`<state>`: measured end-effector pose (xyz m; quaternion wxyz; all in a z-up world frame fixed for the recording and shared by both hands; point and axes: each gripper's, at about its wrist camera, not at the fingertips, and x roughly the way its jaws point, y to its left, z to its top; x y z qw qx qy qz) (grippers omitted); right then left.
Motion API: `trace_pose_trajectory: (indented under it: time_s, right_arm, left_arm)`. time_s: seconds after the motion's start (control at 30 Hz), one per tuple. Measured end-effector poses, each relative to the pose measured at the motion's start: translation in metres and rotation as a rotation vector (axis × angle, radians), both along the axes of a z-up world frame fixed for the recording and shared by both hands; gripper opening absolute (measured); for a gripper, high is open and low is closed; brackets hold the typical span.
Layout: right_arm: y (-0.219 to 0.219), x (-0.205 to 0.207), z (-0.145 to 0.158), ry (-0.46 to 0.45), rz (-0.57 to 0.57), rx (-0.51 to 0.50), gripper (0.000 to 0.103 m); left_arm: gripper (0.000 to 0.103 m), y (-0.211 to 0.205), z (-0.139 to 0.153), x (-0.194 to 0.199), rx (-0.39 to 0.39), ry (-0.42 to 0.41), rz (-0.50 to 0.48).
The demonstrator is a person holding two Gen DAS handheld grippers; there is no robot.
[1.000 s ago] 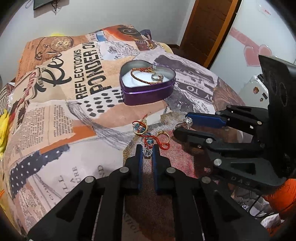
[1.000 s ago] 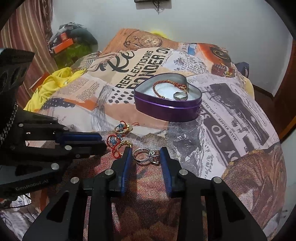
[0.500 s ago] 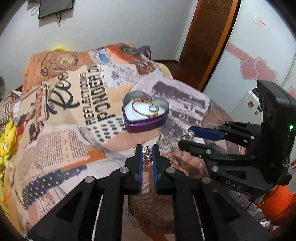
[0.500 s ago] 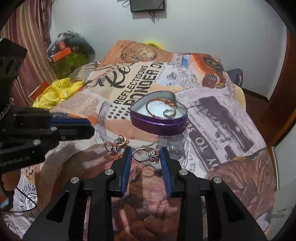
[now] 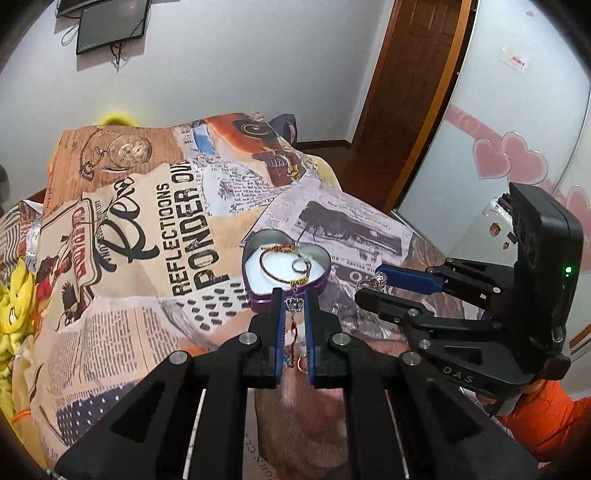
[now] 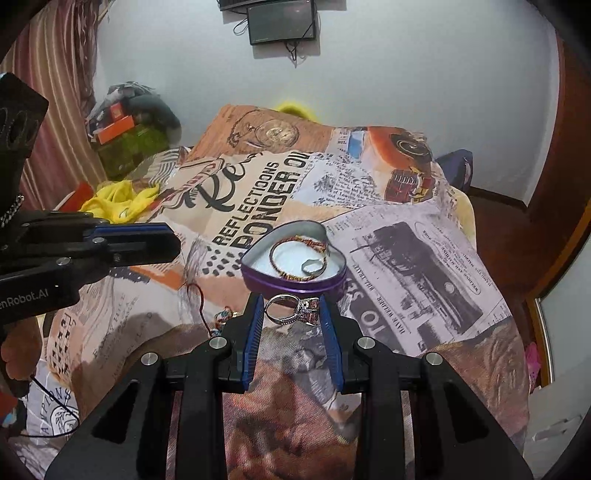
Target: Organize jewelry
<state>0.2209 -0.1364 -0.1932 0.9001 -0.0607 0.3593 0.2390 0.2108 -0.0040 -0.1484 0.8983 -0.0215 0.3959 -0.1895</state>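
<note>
My left gripper [image 5: 294, 302] is clamped tight on a small silver crown charm [image 5: 294, 303] — the charm sits right at my blue fingertips [image 5: 277, 314], and its red thread with beads [image 5: 291, 343] dangles down between the fingers, clear of the bed. From the right wrist view that same red thread [image 6: 197, 299] hangs in a loop under the left fingers.

My right gripper [image 6: 291, 308] is pinching a silver ring with a sparkly stone setting [image 6: 293, 309], band against one pad, stone cluster against the other, held above the printed newspaper-collage bedspread [image 6: 406, 258]. In the left wrist view that ring [image 5: 371, 283] shows at the tips of the right gripper's fingers, off to the right of mine.

Just past both sets of fingertips sits the purple heart-shaped tin with a white lining [image 6: 295, 282], resting on the bedspread. Inside it lie a red-and-gold braided bracelet [image 6: 295, 243] and a plain silver ring [image 6: 314, 266], the ring near the bracelet's right side.

Farther back — a yellow cloth [image 6: 118, 199] at the bed's left edge, then the white wall with a dark screen mounted on it [image 6: 282, 20], and a brown wooden door [image 5: 410, 92] to the right.
</note>
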Motion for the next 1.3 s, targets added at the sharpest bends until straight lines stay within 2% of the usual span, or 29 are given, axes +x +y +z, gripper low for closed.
trace_pose_trajectory:
  time_s: [0.6,1.3]
  right_arm:
    - [-0.003,0.03,-0.003,0.002,-0.025,0.021,0.028]
    - [0.012,0.068,-0.019,0.055,0.016,0.003,0.028]
  left_arm:
    - [0.008,-0.004,-0.013,0.048,-0.022,0.03,-0.007]
    - [0.008,-0.007,-0.05,0.086,-0.004,0.111,-0.028]
